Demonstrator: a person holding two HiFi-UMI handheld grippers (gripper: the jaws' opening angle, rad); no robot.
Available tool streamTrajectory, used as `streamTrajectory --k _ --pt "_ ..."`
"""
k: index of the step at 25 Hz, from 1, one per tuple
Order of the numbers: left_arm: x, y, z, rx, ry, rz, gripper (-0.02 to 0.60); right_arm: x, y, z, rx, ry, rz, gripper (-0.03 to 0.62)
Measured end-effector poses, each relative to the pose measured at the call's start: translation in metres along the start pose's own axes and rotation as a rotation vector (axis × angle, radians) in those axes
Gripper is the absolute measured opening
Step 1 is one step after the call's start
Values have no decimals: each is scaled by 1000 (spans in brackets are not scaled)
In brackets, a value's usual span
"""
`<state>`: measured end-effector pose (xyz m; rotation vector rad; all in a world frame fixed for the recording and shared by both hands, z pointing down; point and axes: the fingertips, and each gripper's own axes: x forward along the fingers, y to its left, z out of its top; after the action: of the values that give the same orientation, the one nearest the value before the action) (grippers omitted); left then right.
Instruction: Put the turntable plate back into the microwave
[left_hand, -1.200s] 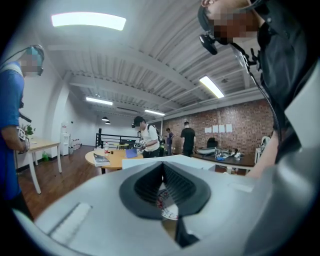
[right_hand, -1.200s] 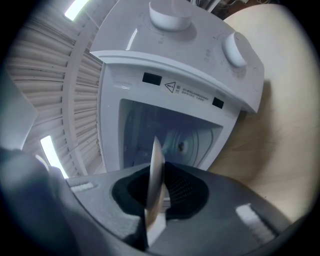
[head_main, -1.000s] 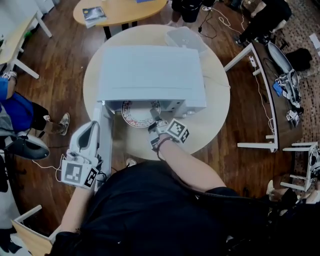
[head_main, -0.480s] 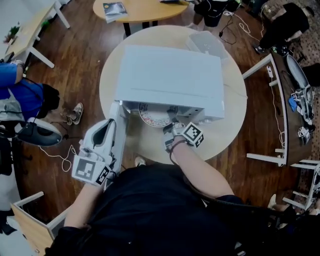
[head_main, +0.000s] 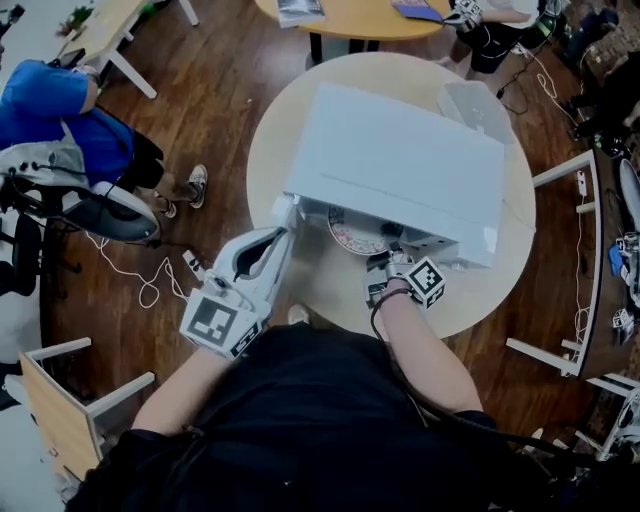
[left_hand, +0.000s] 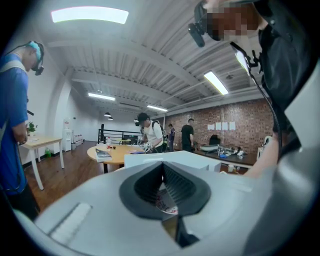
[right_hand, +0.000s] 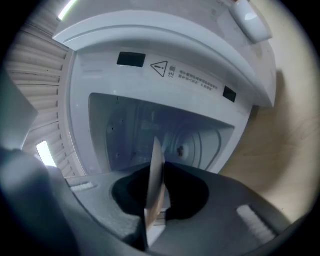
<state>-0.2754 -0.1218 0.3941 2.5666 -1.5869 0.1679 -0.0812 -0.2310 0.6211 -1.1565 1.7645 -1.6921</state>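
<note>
Jaws of our right gripper clamp the rim of the turntable plate, which juts ahead of them, partly inside the open microwave on the round table. Our left gripper, jaws together and empty, hovers beside the open door.

Microwave white. Turntable plate white, red patterned rim. Surface pale beige wood. Floor dark brown planks.
</note>
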Motion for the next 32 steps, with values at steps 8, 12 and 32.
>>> streamTrajectory --k 8,12,32 --pt "0 -3 -2 7 11 -15 5 8 -1 -1 3 -1 -11 34" --pt "0 -1 -3 1 12 -13 5 12 -2 3 -2 -15 -10 34" --pt "7 6 -14 -13 55 10 5 35 -2 9 -17 -22 -18 34"
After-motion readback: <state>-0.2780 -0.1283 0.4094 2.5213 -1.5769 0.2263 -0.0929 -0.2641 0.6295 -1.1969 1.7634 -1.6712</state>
